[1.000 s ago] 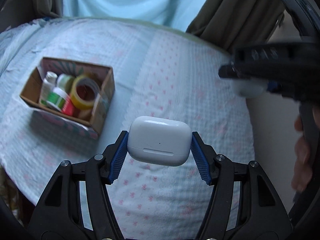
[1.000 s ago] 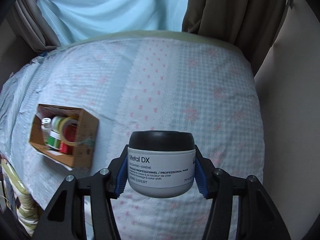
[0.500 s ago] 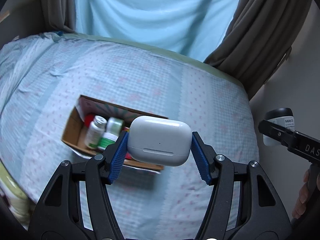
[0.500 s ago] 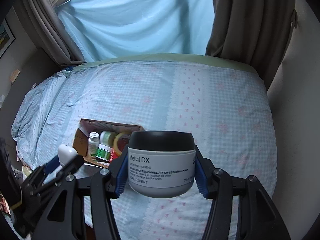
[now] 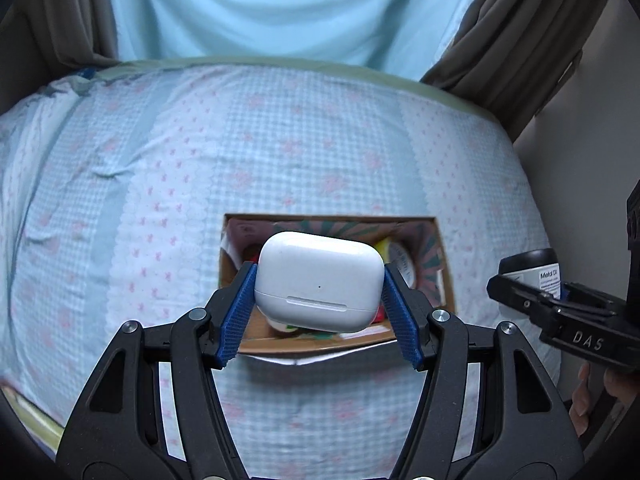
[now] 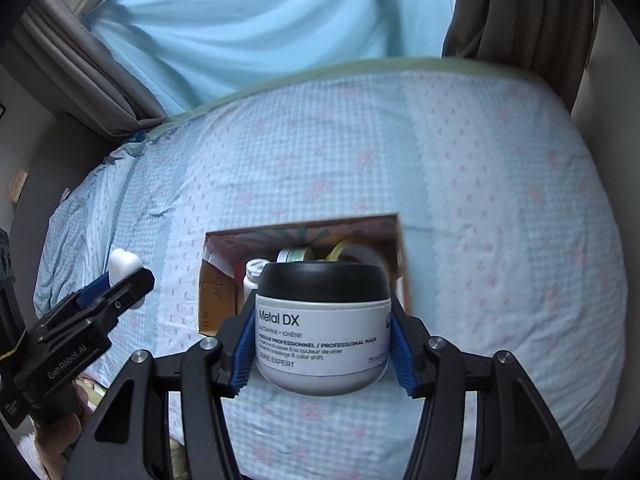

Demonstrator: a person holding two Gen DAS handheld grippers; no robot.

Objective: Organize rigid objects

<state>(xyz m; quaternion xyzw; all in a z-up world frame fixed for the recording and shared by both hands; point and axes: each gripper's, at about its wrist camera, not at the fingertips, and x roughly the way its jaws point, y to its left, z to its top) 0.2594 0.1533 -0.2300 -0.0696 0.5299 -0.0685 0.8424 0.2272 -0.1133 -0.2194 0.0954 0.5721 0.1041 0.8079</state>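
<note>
The right gripper (image 6: 322, 346) clamps a jar (image 6: 323, 326) labelled "Metal DX"; the left gripper (image 5: 318, 312) clamps a white case (image 5: 318, 284). The box (image 6: 216, 292) sits at 12 o'clock, bedspread (image 6: 500, 208) open all round.

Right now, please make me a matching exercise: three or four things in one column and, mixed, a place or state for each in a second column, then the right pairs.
Things
1. white earbuds case
2. Metal DX jar
3. yellow tape roll
4. cardboard box

Places or states
a. lies inside the box
b. clamped in the right gripper
c. sits open on the bedspread
d. clamped in the left gripper

Pairs: 1-d, 2-b, 3-a, 4-c
</note>
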